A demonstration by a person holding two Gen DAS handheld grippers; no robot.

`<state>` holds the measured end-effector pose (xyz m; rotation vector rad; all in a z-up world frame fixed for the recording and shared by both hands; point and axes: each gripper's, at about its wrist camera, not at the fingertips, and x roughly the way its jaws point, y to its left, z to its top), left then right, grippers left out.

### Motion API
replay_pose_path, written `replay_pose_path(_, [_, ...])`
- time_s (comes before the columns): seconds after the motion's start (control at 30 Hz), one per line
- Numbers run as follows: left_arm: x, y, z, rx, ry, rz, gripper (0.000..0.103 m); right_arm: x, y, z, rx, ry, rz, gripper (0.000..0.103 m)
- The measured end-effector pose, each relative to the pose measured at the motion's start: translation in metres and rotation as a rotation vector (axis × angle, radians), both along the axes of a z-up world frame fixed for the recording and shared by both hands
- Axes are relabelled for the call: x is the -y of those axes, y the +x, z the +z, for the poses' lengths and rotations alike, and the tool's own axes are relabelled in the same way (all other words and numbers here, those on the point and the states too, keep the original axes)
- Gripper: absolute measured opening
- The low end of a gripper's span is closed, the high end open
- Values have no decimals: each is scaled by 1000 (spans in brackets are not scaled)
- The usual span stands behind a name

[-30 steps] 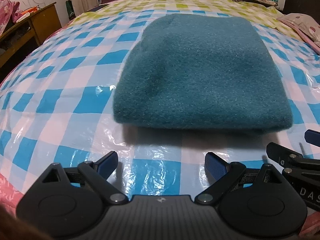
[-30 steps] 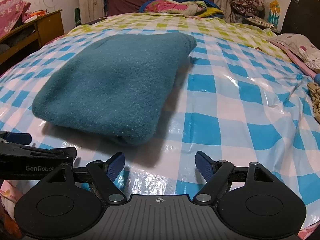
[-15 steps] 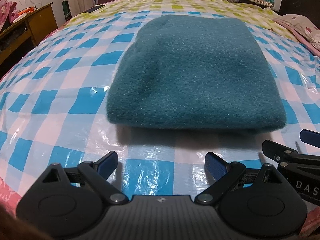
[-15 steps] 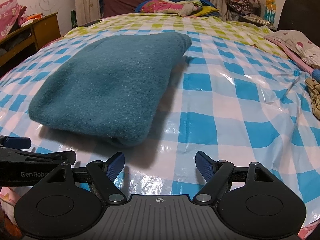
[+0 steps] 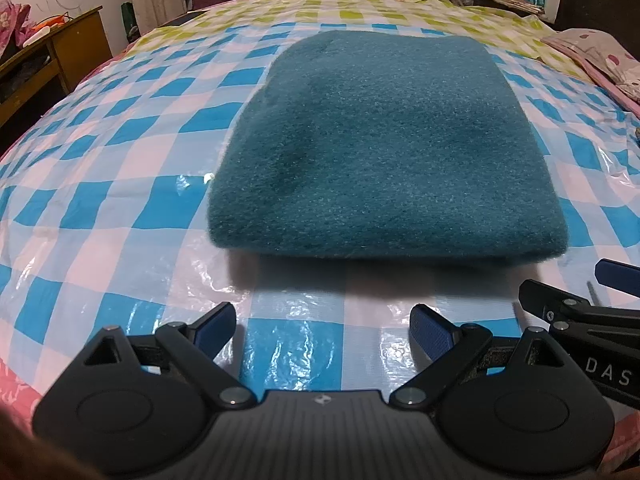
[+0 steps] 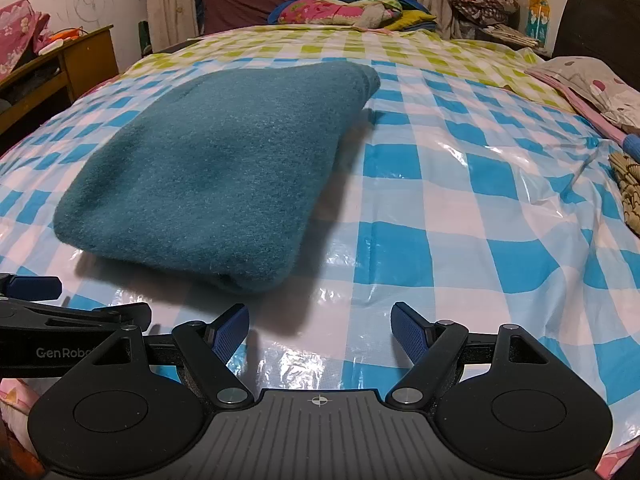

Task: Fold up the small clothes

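Observation:
A teal fleece garment [image 5: 380,148] lies folded into a thick rectangle on the blue and white checked plastic sheet [image 5: 100,208]. Its near folded edge faces both cameras. My left gripper [image 5: 324,326] stands open just short of that edge, nothing between its fingers. The right gripper [image 6: 320,330] is open too, level with the garment's [image 6: 224,160] near right corner and a little in front of it. Each gripper's fingers poke into the other view: the right one's fingers [image 5: 580,304] at the right side, the left one's fingers [image 6: 72,312] at the left.
The sheet covers a bed; farther back it turns green and white [image 6: 360,44]. Piled bedding [image 6: 344,8] lies at the far end. A wooden desk [image 6: 52,68] stands on the left. A spotted pillow [image 6: 592,84] and a patterned cloth [image 6: 630,188] lie at the right.
Both grippers have drawn back and risen slightly from the garment, so it sits a little farther off in both views. Both stayed open. The garment has not moved.

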<state>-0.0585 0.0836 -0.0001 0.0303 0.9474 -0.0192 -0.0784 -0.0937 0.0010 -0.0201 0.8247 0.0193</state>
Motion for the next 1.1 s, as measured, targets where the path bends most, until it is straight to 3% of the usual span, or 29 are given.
replay_pose_path(1.1, [4, 1, -1, -1, 5, -5, 99, 1, 0, -1, 1, 4, -6, 80])
